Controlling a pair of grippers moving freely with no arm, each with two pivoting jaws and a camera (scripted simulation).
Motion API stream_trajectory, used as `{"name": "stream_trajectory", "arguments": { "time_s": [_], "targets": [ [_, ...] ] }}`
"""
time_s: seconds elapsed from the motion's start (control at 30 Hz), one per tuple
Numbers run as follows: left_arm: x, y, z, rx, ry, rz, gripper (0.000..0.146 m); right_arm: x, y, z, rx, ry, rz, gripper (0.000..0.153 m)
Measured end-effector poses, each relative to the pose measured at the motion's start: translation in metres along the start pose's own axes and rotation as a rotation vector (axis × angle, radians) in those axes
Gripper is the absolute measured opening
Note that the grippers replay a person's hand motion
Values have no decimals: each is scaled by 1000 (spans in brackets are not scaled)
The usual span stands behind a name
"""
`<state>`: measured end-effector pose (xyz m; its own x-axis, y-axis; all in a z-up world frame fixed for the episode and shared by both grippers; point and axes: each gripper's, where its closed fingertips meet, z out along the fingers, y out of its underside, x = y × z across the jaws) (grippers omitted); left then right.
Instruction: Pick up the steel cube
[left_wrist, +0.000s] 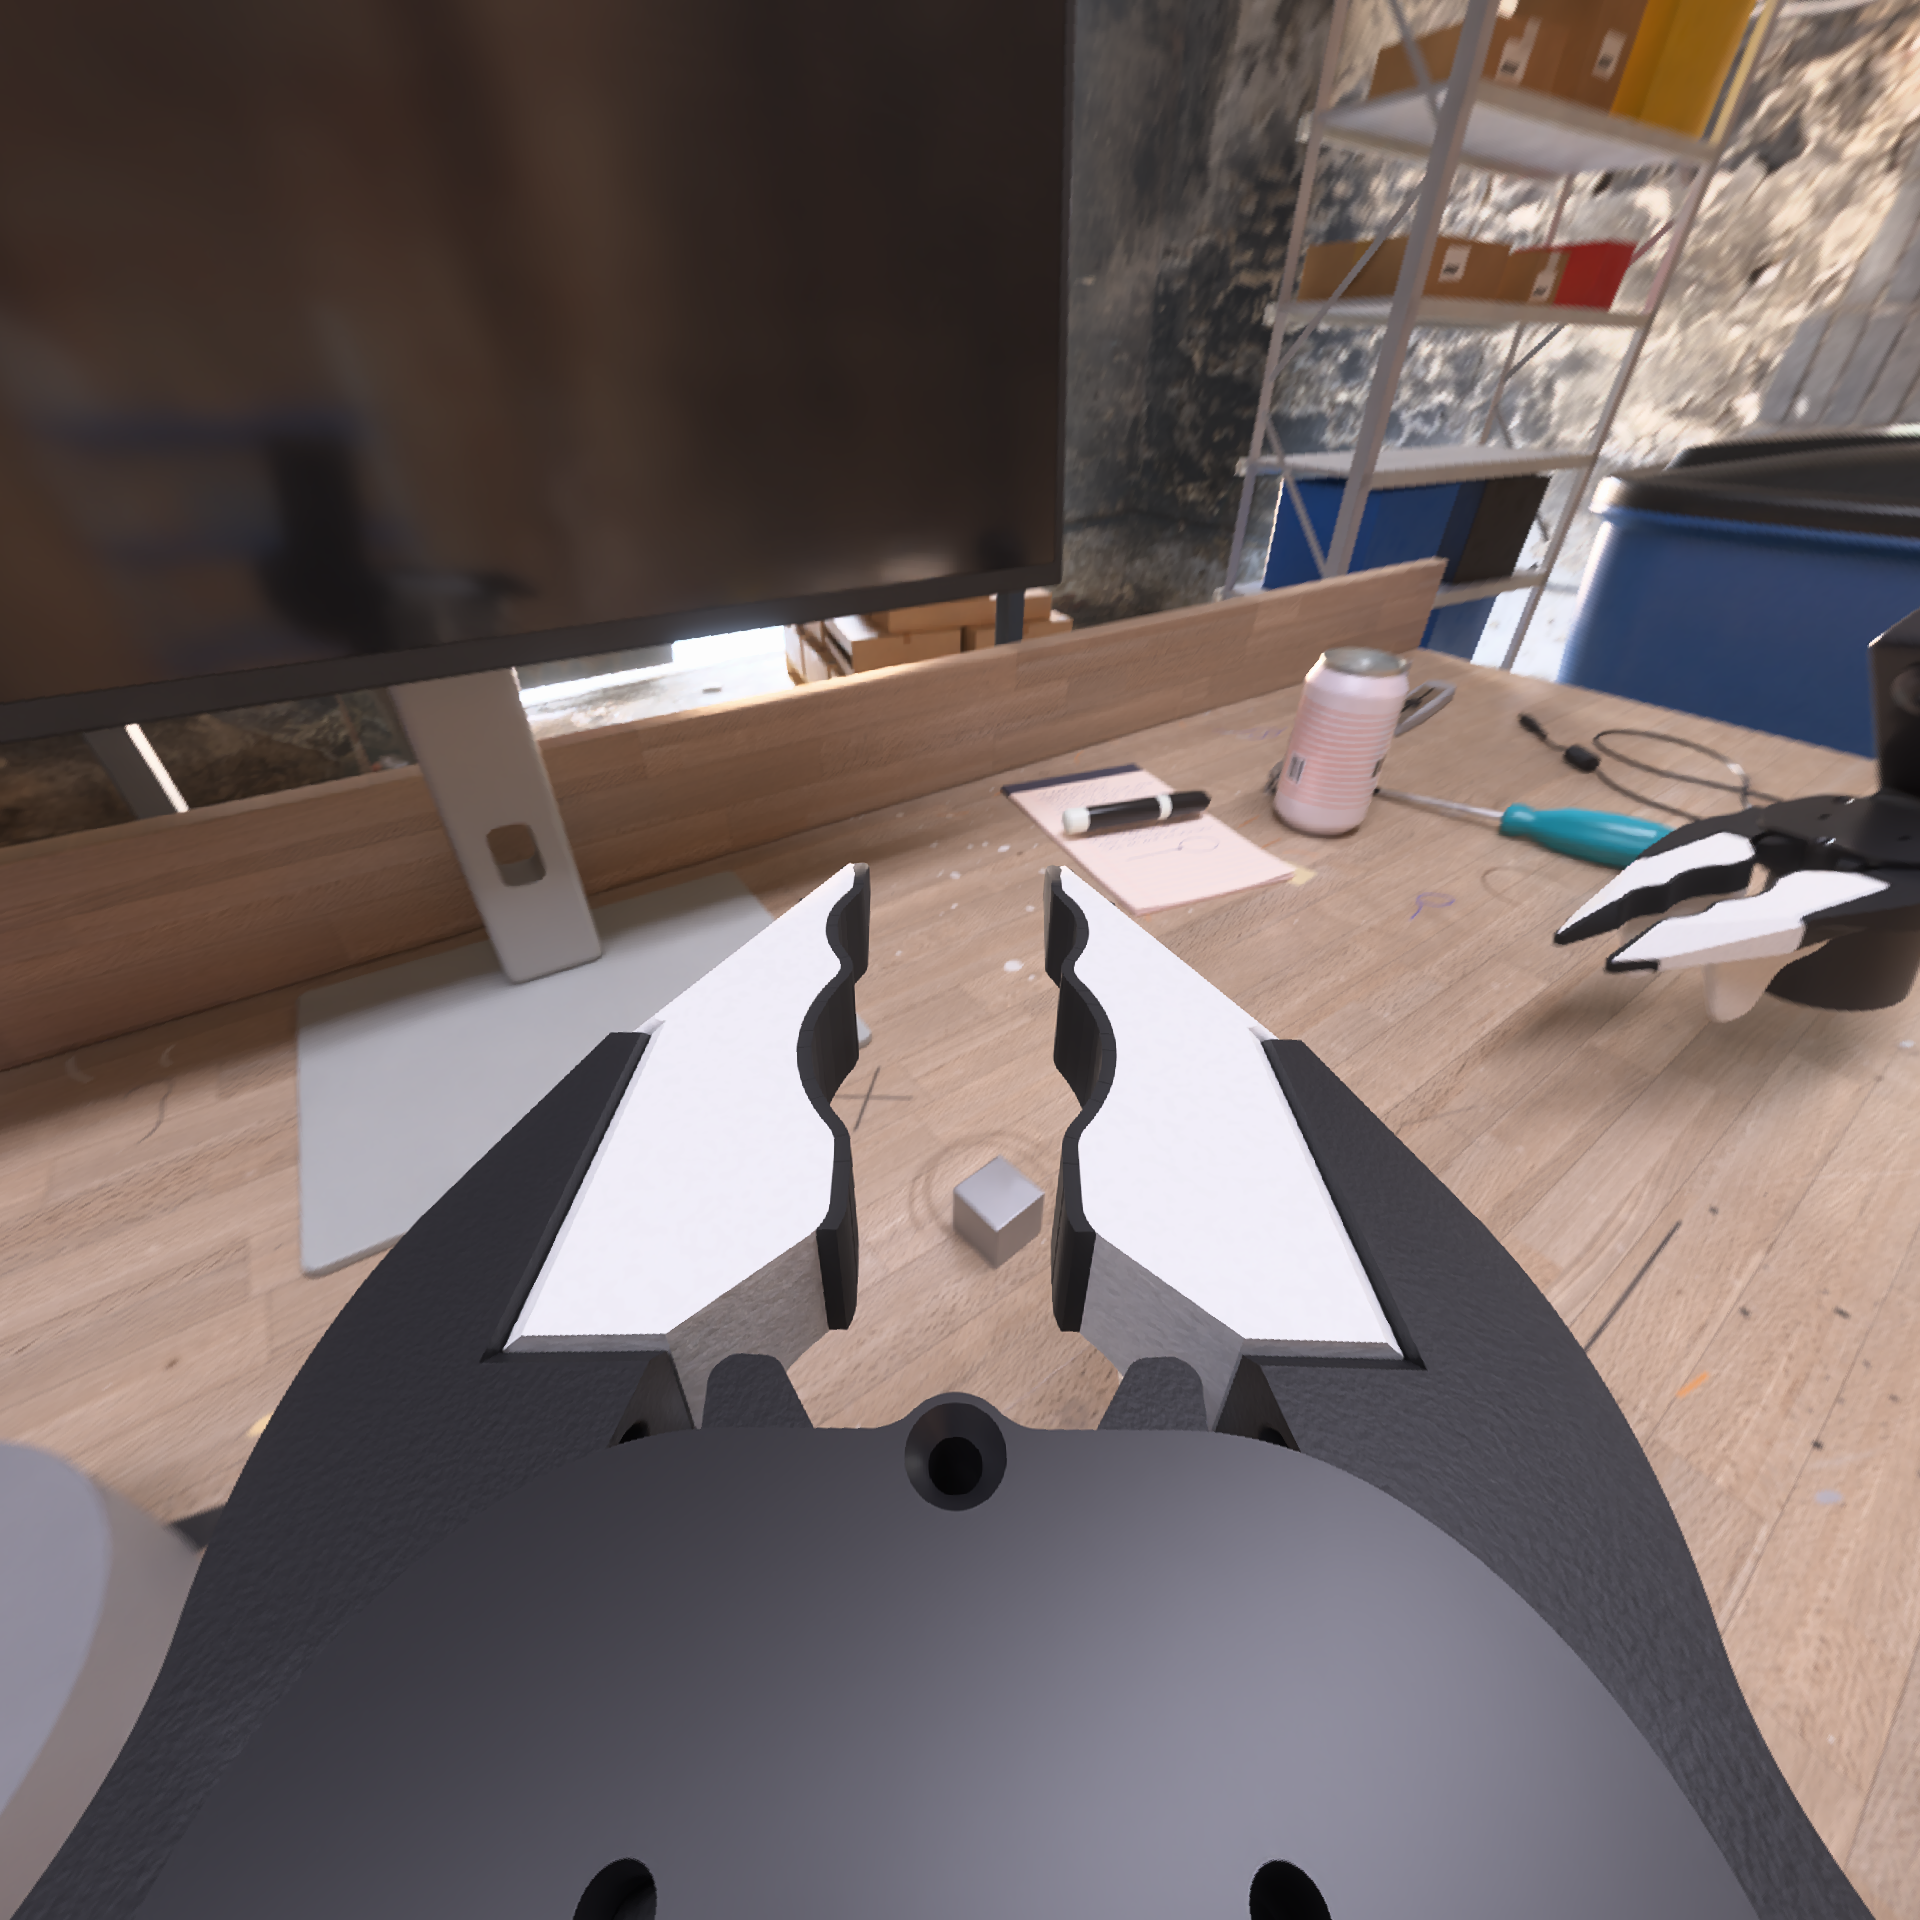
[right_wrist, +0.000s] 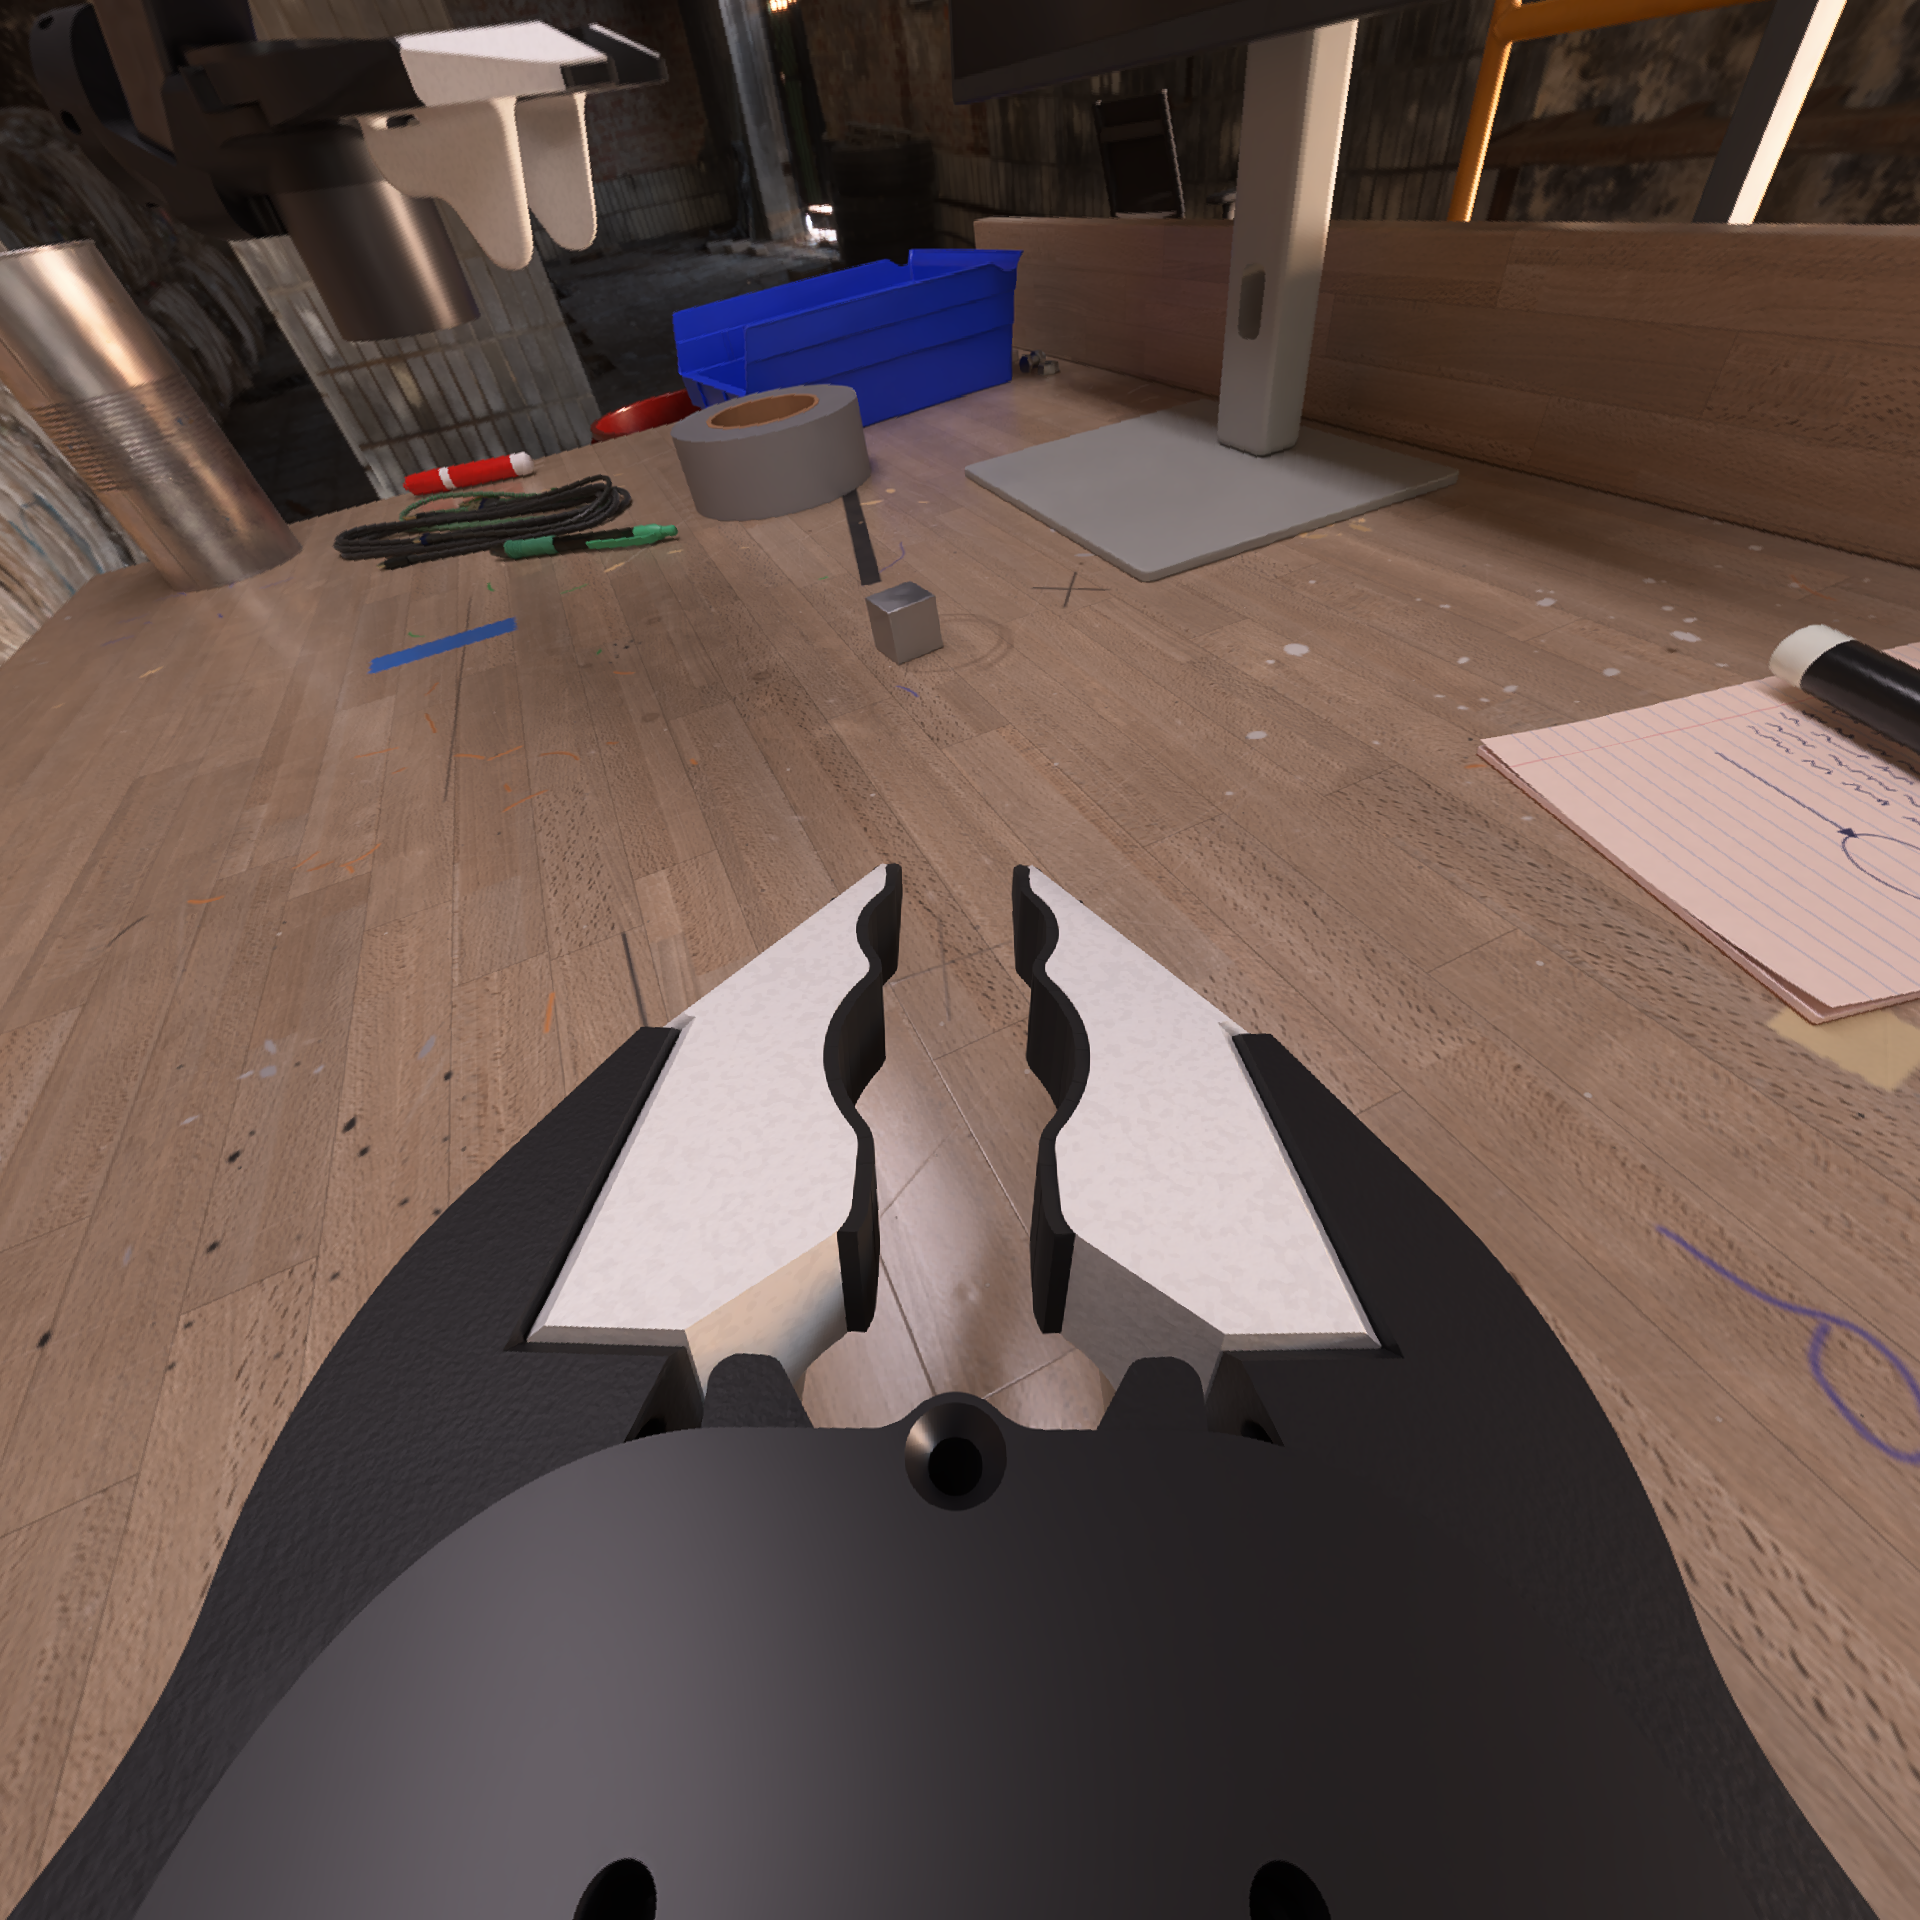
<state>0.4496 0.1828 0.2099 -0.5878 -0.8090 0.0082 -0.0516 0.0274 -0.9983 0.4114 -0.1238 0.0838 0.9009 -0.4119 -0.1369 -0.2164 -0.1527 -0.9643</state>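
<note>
The steel cube (left_wrist: 997, 1210) is a small shiny grey block on the wooden table (left_wrist: 1455, 1195). In the left wrist view it shows in the gap between my left gripper's fingers. My left gripper (left_wrist: 956, 883) is open and empty, and hovers above and a little behind the cube. In the right wrist view the cube (right_wrist: 904, 620) lies well ahead of my right gripper (right_wrist: 956, 878), which is open, empty and low over the table. The right gripper also shows in the left wrist view (left_wrist: 1590, 951), far right. The left gripper shows in the right wrist view (right_wrist: 540, 223), high at the upper left.
A monitor stand and its grey base (left_wrist: 436, 1049) are left of the cube. A grey tape roll (right_wrist: 771, 449) and blue bin (right_wrist: 862, 332) lie beyond it. A pink notepad (left_wrist: 1164, 857) with a black marker, a pink can (left_wrist: 1335, 753) and a teal screwdriver (left_wrist: 1579, 831) lie right. Coiled cable (right_wrist: 488, 520) and a metal cylinder (right_wrist: 125, 416) lie far left.
</note>
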Motion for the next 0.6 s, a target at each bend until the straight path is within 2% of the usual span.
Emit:
{"name": "stream_trajectory", "arguments": {
  "time_s": [0.13, 0.23, 0.33, 0.5, 0.6],
  "targets": [
    [-3, 13, -8, -71, -3, 6, 34, 0, 1, 0, -4, 3, 0, 22],
    [34, 36, 5, -192, 184, -15, 32, 0, 2, 1, -14, 1, 4, 22],
    [52, 65, 31, -361, 158, 103, 32, 0, 1, 1, -13, 0, -1, 22],
    [59, 97, 63, -619, 226, 244, 39, -7, 1, 2, -10, -18, -10, 22],
    [53, 117, 68, -809, 325, 363, 40, -14, 3, 4, -23, -40, -15, 23]
  ]
}}
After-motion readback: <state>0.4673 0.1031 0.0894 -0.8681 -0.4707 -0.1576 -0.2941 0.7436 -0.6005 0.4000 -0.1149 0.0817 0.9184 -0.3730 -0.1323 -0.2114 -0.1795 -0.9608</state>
